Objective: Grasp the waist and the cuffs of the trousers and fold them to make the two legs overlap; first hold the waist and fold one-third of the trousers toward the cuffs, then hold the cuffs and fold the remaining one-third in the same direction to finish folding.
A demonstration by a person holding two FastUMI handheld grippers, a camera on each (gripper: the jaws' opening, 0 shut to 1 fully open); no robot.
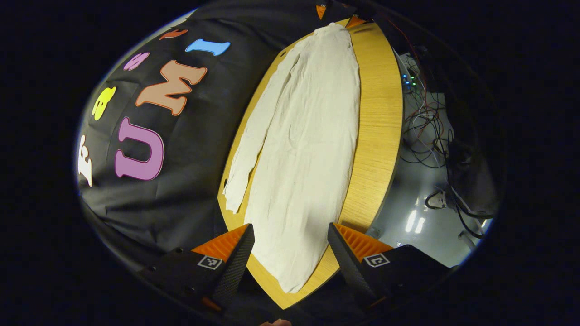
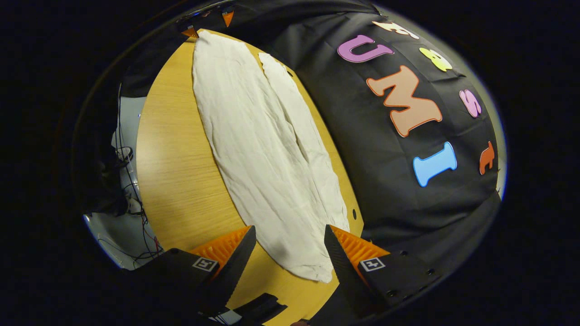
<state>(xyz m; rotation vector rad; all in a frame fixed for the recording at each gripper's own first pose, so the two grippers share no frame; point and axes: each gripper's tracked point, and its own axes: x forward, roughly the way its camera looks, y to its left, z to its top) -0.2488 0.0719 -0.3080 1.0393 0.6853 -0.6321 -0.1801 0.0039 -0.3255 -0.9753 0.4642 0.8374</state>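
Note:
White trousers [image 1: 303, 149] lie lengthwise on the wooden table [image 1: 380, 113], one leg folded over the other. The lower leg peeks out as a narrow strip [image 1: 253, 136] along the wall side. My left gripper [image 1: 290, 226] hovers open above the near end, where the lower leg stops short. In the right gripper view the trousers [image 2: 263, 149] run away from me, and my right gripper [image 2: 289, 227] is open over the opposite end, with cloth showing between its fingers. Each view shows the other gripper far off at the trousers' far end: the right gripper [image 1: 339, 16] and the left gripper [image 2: 209, 23].
The black cloth wall [image 1: 181, 149] hangs close along one long side of the table. Past the other long edge, a tangle of cables [image 1: 426, 122] and small electronics lies on the grey floor [image 2: 113, 226]. A bare strip of wood [image 2: 176, 158] runs beside the trousers.

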